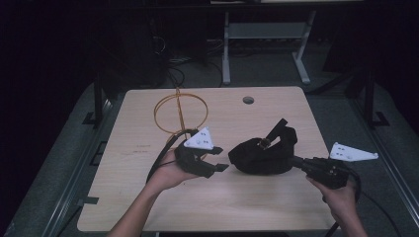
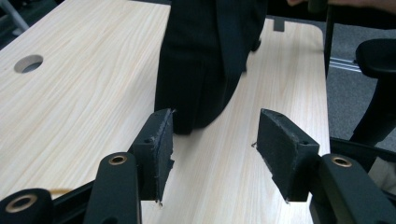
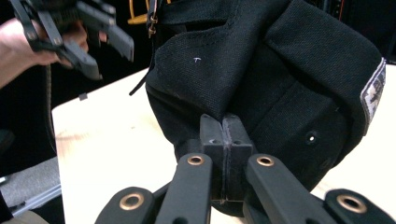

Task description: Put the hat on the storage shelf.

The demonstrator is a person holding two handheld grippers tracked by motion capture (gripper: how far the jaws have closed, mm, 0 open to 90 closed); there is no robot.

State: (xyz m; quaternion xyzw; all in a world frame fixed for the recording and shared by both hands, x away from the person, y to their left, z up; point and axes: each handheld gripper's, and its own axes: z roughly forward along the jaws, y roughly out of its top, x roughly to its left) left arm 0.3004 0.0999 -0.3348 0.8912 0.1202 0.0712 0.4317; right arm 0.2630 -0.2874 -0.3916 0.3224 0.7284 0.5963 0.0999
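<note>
A: So, the tabletop (image 1: pixel 148 197) first — what lies on it?

B: A black cap (image 1: pixel 262 155) sits right of centre, and a gold wire stand (image 1: pixel 179 112) rises at the far left, well apart from the cap.

A: Is the cap held?

B: Yes. The right gripper (image 3: pixel 225 133) has its fingers clenched on a fold of the cap's fabric at its near right side. The left gripper (image 2: pixel 212 140) hovers just left of the cap with its fingers spread apart, grasping nothing.

A: How far along does it look?

B: Early to middle, I judge. One side is gripped, and the cap rests on the tabletop. If the cap is meant for the wire stand, the second grasp, the lift and the placing remain.
</note>
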